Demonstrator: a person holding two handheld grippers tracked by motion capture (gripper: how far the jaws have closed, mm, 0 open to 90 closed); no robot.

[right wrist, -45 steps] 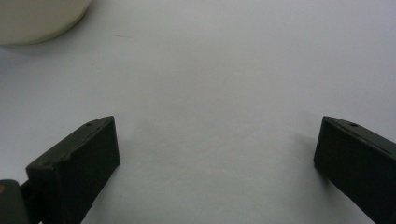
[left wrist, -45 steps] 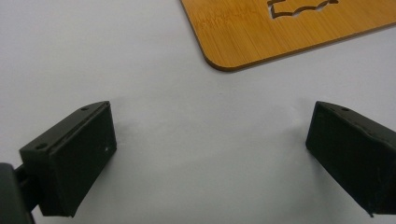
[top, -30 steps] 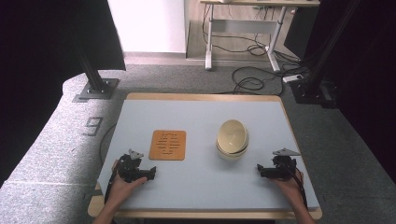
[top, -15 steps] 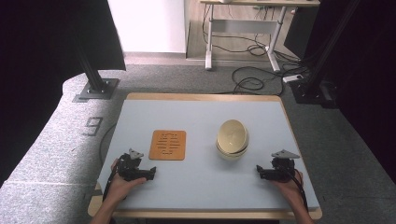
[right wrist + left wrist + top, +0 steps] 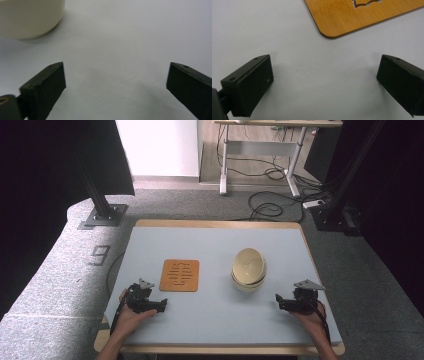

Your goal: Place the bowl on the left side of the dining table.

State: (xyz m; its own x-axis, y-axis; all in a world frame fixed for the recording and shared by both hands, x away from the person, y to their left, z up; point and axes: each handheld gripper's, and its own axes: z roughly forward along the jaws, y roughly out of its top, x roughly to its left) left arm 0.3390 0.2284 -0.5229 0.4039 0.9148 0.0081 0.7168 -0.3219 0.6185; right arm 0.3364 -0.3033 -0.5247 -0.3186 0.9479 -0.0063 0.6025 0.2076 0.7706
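In the high view, a pale blue table top point(image 5: 215, 255) with a wooden edge is seen in the middle of the frame, and two hand-held grippers are rested on it near the bottom. The left gripper point(image 5: 161, 306) is seen at the lower left of that frame, held by a hand point(image 5: 131, 317) whose forearm enters from the bottom edge; its jaws are pointed toward the right of the frame. A wooden trivet point(image 5: 180, 275) with slotted cut-outs is laid flat just above and to the right of this gripper, near it but apart from it. In the left gripper view the jaws are shown spread wide with nothing between them, only bare table surface, and a rounded corner of the trivet point(image 5: 362, 15) is seen at the top of the frame, clear of both jaws. The right gripper point(image 5: 279, 302) is seen at the lower right of the high view, held by the other hand point(image 5: 312, 312), with its jaws pointed toward the left of the frame. A stack of cream bowls point(image 5: 248, 268) is stood right of centre, above and left of this gripper, near it yet not touched. In the right gripper view the jaws are likewise spread wide and empty, and the side of the lowest bowl point(image 5: 30, 17) is seen at the upper left, apart from the jaws.
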